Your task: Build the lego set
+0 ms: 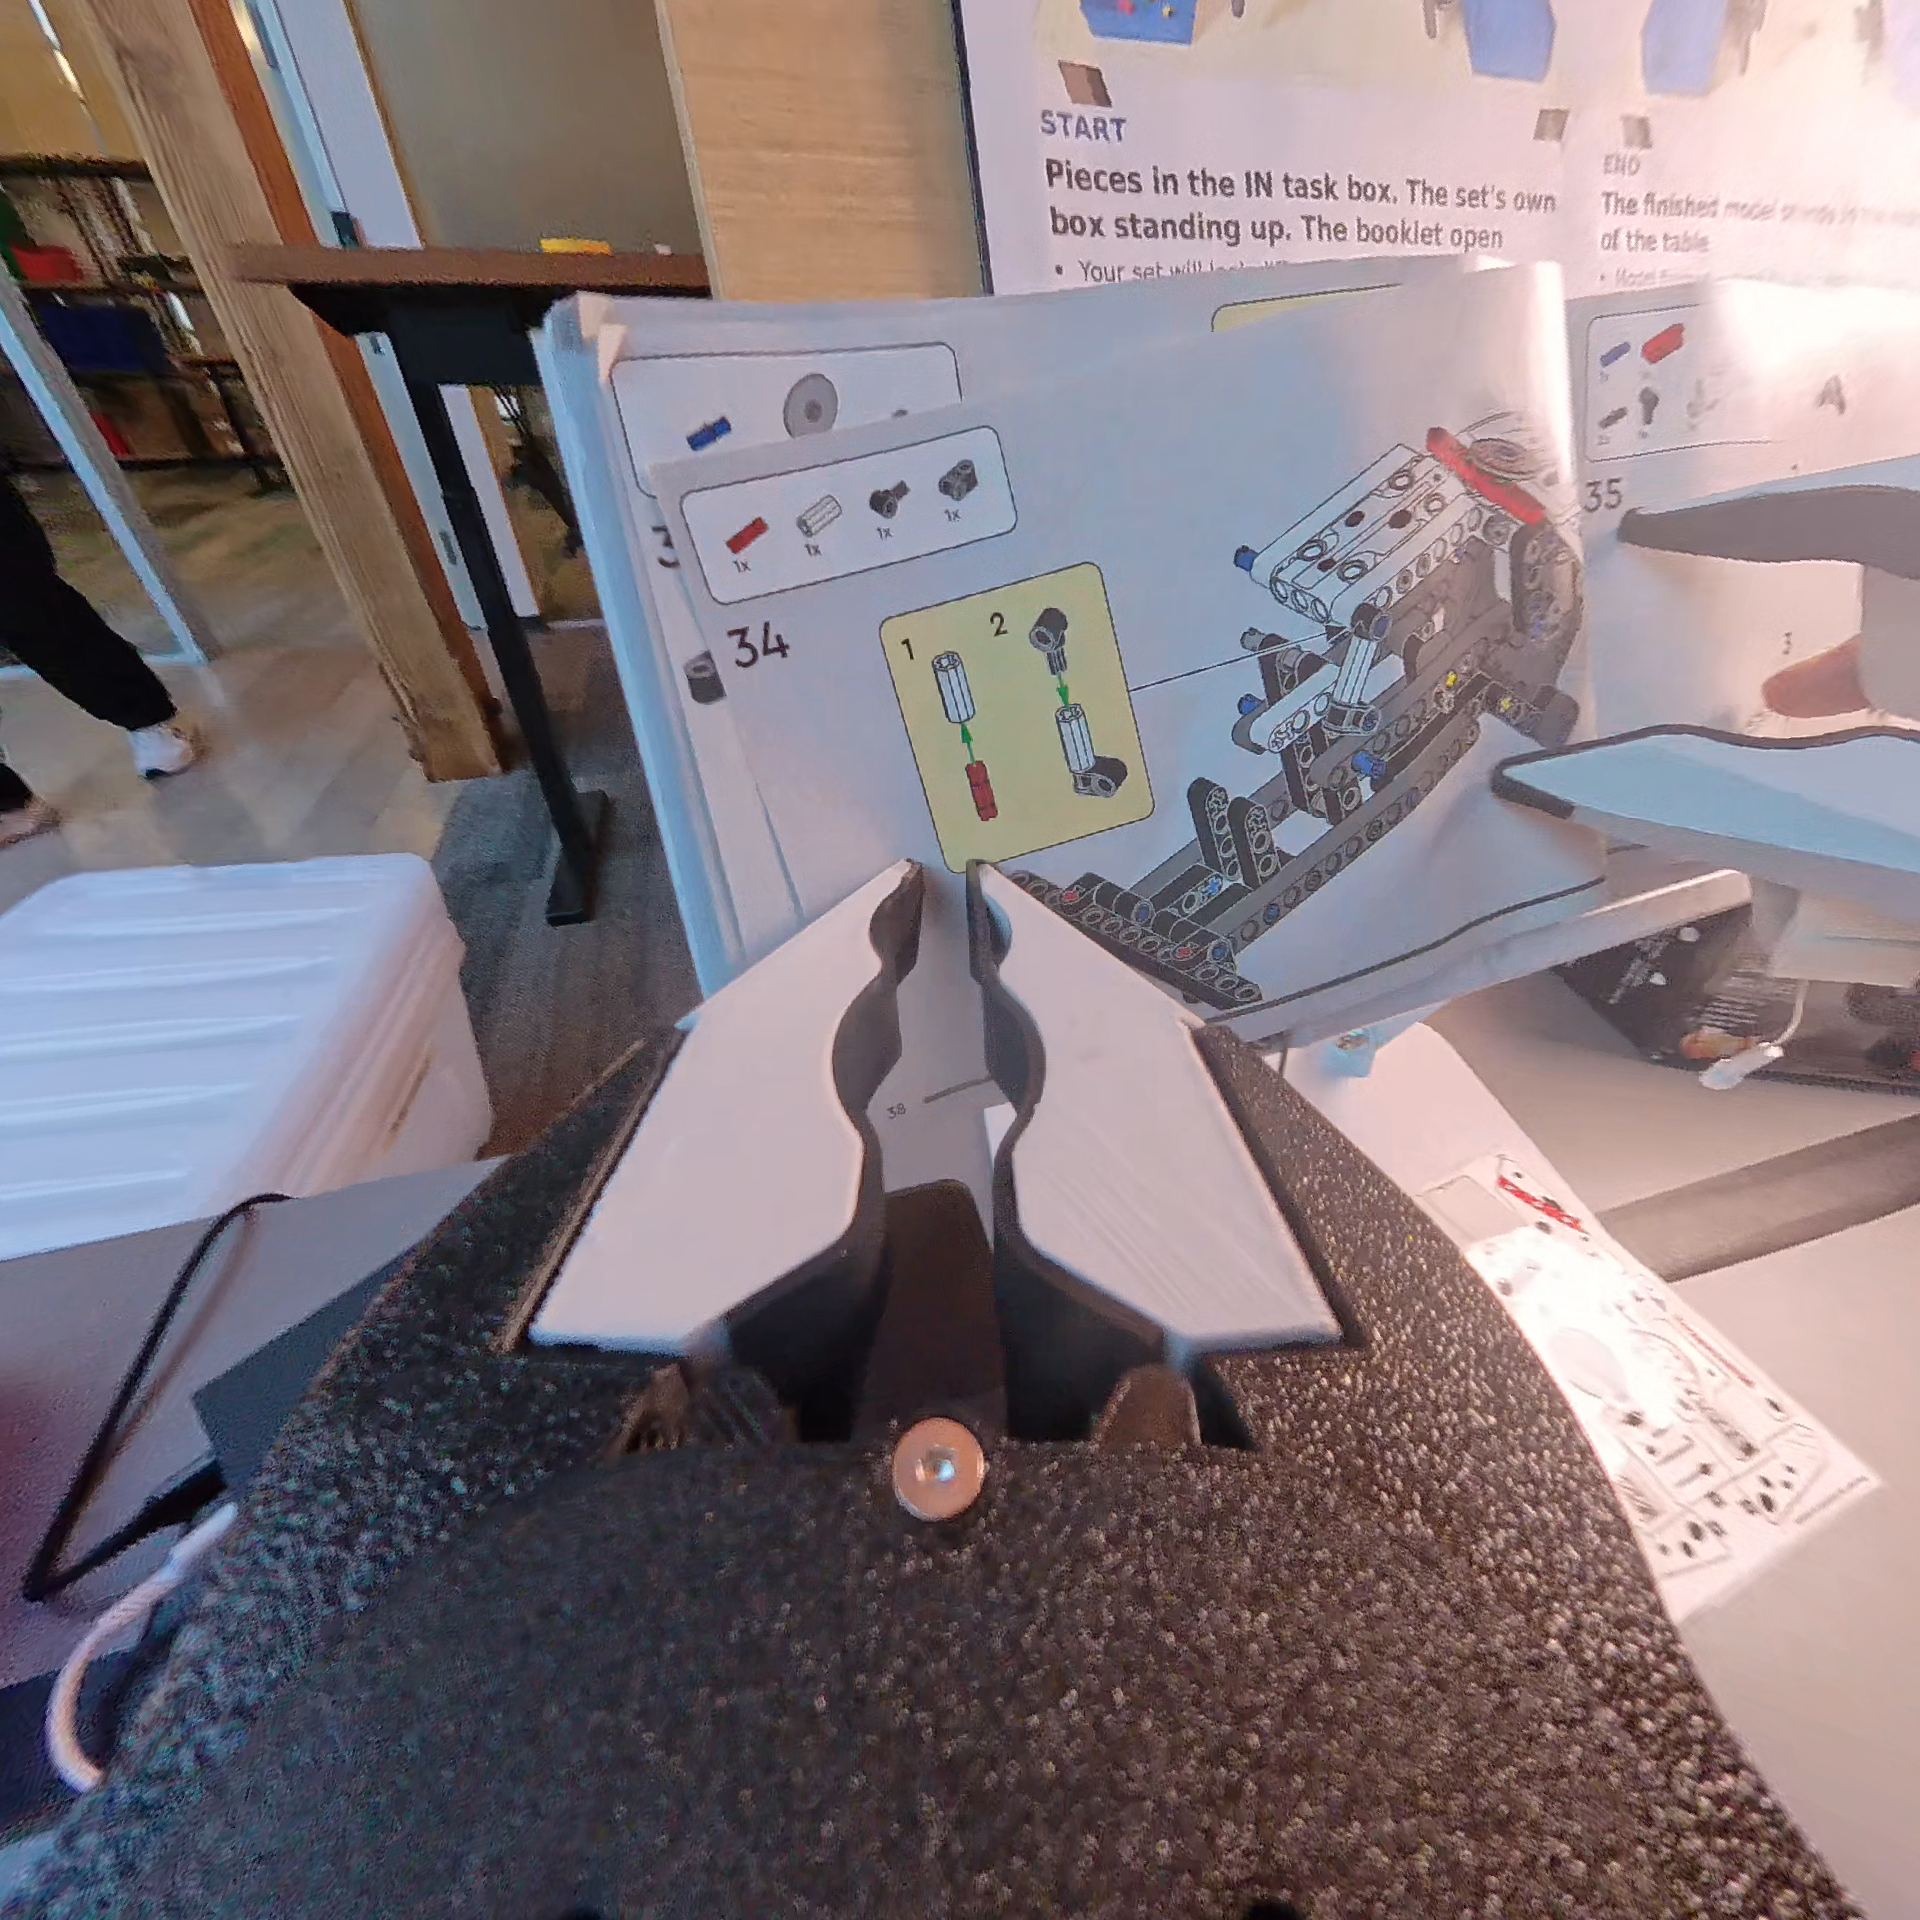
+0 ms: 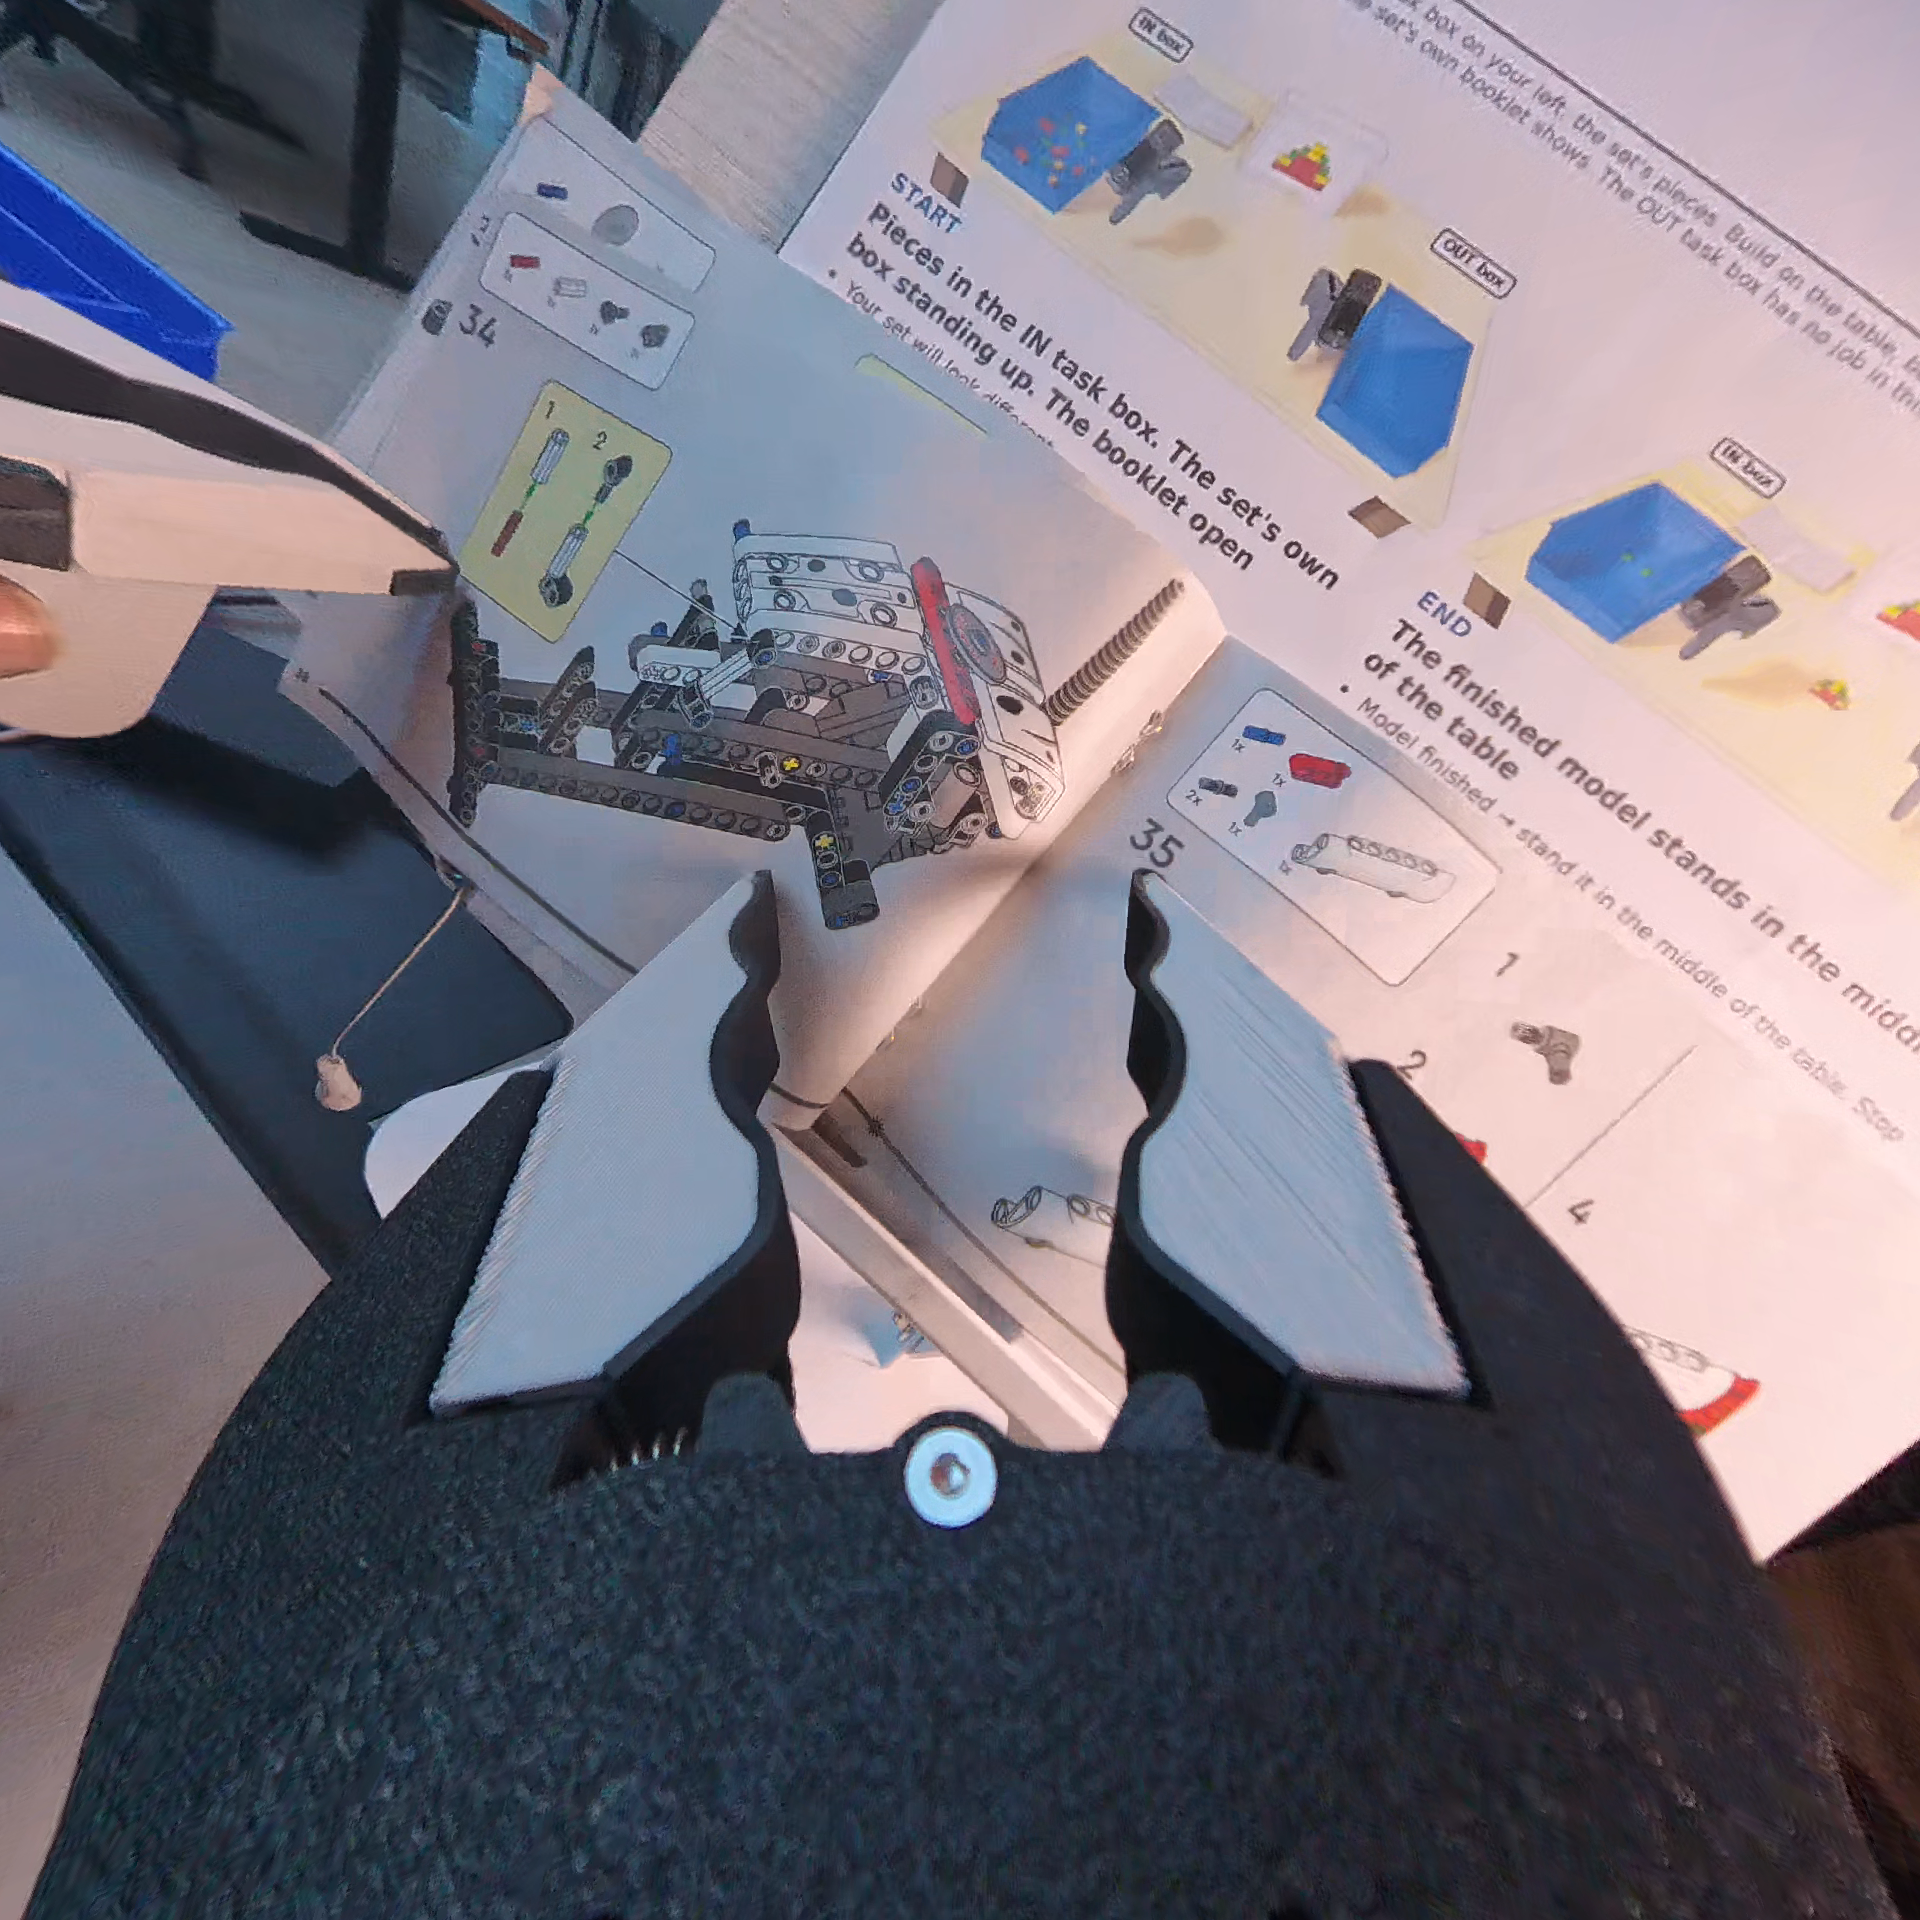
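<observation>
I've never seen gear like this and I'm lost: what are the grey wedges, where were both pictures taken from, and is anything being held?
The wedges are the fingers of two hand-held grippers; a camera on each looks forward along them. The left gripper has its fingers nearly together, apparently on the bottom edge of an instruction booklet page, though the contact is hard to see. The right gripper is open and empty, facing the same booklet, which lies open at building steps. Behind it stands a printed poster. No loose bricks show.

black speckled hand-held gripper (image 2: 951, 894), white wavy-edged fingers (image 2: 634, 1195), silver screw (image 2: 949, 1475)
</observation>
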Available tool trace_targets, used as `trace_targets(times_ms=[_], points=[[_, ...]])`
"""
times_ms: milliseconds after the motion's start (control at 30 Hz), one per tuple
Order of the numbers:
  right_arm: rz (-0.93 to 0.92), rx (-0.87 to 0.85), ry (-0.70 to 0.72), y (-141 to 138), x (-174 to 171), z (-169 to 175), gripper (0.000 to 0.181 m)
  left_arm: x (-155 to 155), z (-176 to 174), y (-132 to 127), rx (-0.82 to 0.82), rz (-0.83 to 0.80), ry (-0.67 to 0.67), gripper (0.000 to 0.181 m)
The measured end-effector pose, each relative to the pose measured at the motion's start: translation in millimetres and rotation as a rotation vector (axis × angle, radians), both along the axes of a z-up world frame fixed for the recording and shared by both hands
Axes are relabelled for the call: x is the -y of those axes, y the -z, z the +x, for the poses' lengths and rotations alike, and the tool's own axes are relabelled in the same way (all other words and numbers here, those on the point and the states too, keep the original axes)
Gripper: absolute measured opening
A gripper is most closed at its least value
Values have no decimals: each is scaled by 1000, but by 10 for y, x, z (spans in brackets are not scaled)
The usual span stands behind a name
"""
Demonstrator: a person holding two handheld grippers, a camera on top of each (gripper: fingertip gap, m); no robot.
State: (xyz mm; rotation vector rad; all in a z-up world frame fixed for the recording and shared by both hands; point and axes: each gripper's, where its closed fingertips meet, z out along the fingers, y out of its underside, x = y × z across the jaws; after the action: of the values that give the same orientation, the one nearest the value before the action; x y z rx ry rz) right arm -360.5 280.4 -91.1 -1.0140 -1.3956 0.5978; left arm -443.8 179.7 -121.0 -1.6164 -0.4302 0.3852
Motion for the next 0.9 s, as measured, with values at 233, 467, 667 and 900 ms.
trace_targets(times_ms=[233,467,667,900], points=[[74,-32,185,6,-165,-43,76,49,-160,-181,-91,-25,-66,13],[162,-49,220,-55,-137,-108,87,-31,365,-179,-88,43,47,14],[100,-37,216,-3,-267,130,87,-205,274,111,-64,-63,37,10],[-8,-16,233,116,-655,373,94,-289,381,131,-102,-93,57,11]])
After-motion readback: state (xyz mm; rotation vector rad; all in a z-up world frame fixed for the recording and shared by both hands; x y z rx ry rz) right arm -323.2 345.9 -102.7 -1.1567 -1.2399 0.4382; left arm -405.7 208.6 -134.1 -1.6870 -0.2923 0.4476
